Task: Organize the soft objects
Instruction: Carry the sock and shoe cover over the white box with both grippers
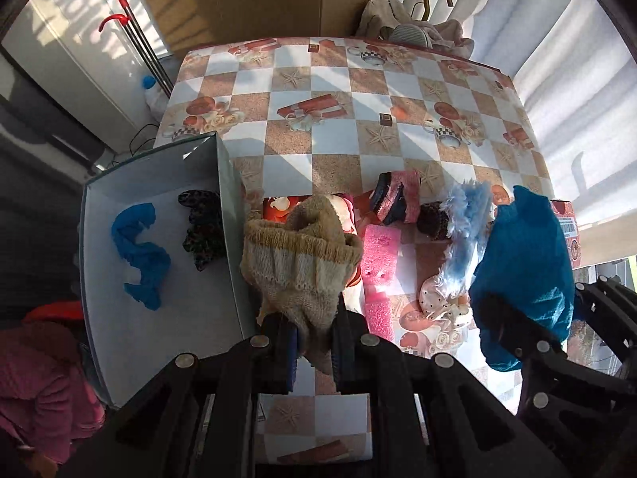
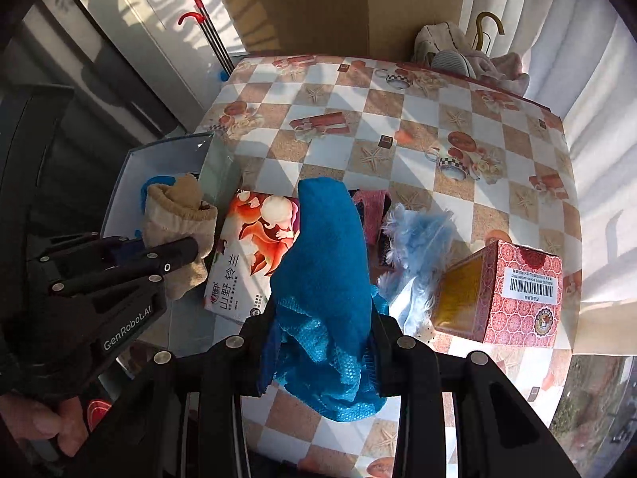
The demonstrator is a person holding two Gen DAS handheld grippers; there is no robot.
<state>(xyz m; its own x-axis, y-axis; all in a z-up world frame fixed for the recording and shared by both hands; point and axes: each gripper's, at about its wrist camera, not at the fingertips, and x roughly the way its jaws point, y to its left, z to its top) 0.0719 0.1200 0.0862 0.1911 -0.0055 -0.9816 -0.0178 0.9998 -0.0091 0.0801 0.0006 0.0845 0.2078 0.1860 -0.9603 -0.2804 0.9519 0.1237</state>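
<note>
My left gripper (image 1: 314,342) is shut on a beige knitted sock (image 1: 302,255), which hangs above the table just right of a white open box (image 1: 167,318). Inside the box lie a blue cloth (image 1: 139,251) and a dark patterned cloth (image 1: 203,227). My right gripper (image 2: 322,354) is shut on a teal knitted sock (image 2: 326,263); the same teal sock (image 1: 521,259) shows at the right of the left wrist view. On the table lie a fluffy light-blue piece (image 1: 466,235), a pink sponge (image 1: 380,275) and a pink-and-dark slipper sock (image 1: 398,195).
A checkered tablecloth (image 1: 330,127) covers the table. A tissue pack (image 2: 254,247) lies beside the box, and a red patterned carton (image 2: 513,290) stands at the right edge. Clothes and a hanger (image 1: 414,28) sit behind the table. A red-tipped pole (image 1: 139,36) leans at the left.
</note>
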